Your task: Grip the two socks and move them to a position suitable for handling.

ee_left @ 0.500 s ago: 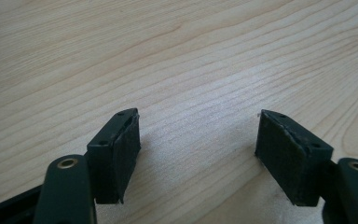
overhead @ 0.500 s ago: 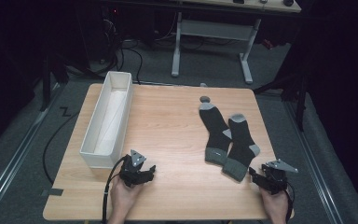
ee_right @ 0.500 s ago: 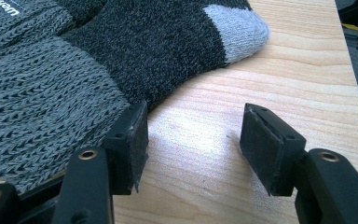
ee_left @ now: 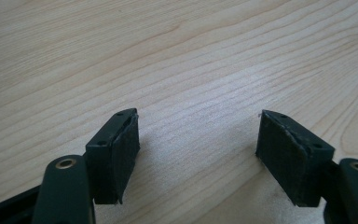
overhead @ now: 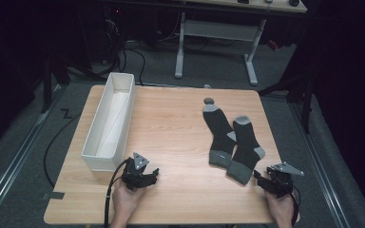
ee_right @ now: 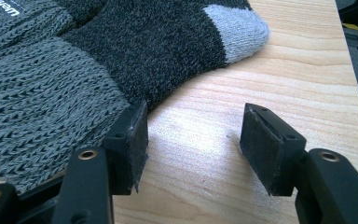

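At 5 o'clock on the table (overhead: 180,118), two socks (overhead: 233,140) lie untouched, white bin (overhead: 108,124) at 9 o'clock empty; left gripper (overhead: 141,176) and right gripper (overhead: 272,180) both spread, holding nothing — apparently nothing started.

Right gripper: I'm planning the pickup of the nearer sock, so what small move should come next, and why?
Probably slide the right gripper a little toward the sock's ribbed cuff. Its jaws stand open over bare table, with the cuff just outside one jaw, so closing now would likely grip nothing. The left gripper is open too, over bare wood.
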Available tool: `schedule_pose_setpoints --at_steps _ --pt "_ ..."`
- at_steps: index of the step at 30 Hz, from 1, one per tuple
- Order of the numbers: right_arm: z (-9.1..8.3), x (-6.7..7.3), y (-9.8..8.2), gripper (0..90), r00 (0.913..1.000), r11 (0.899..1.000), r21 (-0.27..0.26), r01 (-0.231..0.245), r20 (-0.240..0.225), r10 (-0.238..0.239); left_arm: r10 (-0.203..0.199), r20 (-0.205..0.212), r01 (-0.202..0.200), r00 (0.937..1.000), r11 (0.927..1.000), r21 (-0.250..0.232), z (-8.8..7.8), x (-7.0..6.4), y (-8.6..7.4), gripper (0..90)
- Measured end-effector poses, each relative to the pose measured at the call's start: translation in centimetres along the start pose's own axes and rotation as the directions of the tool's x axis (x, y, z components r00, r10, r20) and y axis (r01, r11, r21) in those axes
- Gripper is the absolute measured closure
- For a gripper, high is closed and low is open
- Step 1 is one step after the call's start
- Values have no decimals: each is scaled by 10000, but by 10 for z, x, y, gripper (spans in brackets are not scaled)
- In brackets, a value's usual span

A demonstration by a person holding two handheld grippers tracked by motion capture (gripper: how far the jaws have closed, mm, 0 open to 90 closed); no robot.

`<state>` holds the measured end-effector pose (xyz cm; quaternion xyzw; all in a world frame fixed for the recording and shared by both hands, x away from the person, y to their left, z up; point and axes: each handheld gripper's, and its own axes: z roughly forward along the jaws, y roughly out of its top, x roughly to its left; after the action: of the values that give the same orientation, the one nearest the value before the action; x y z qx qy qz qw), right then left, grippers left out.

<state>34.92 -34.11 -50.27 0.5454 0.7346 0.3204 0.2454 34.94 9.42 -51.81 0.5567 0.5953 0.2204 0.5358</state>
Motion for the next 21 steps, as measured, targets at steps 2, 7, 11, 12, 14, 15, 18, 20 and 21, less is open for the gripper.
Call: schedule_pose_setpoints --at_steps 2,7,11,12,14,15,18,20,21 --pt "0 -1 0 417 10000 10000 -5 -41 -35 41 -3 2 3 10000 10000 -8 0 0 0 297" --pt "0 0 0 417 10000 10000 19 48 -28 -48 -19 -26 19 10000 10000 -22 0 0 0 300" --pt "0 0 0 439 9998 9998 -36 204 -53 -204 -66 -130 65 9999 10000 -75 1 1 1 305" --pt "0 1 0 444 9999 9999 -21 151 -56 -151 -65 -130 64 9999 10000 -75 1 1 1 305" --pt "-1 2 -1 454 9999 9999 -15 126 -50 -126 -71 -129 70 9999 9999 -77 1 1 1 305" --pt "-1 2 -1 456 9999 9999 -6 113 -37 -113 -75 -126 74 9999 9999 -75 1 1 1 305" --pt "-2 2 -1 455 9999 9999 -26 108 -42 -108 -82 -126 81 9999 9999 -90 1 1 1 304" --pt "-2 1 -1 469 9999 10000 -53 35 -109 -36 -70 -129 69 9999 9999 -75 1 1 1 301" --pt "-2 1 -2 482 9999 10000 -72 -66 -132 65 -68 -127 67 9999 10000 -72 1 1 1 301"
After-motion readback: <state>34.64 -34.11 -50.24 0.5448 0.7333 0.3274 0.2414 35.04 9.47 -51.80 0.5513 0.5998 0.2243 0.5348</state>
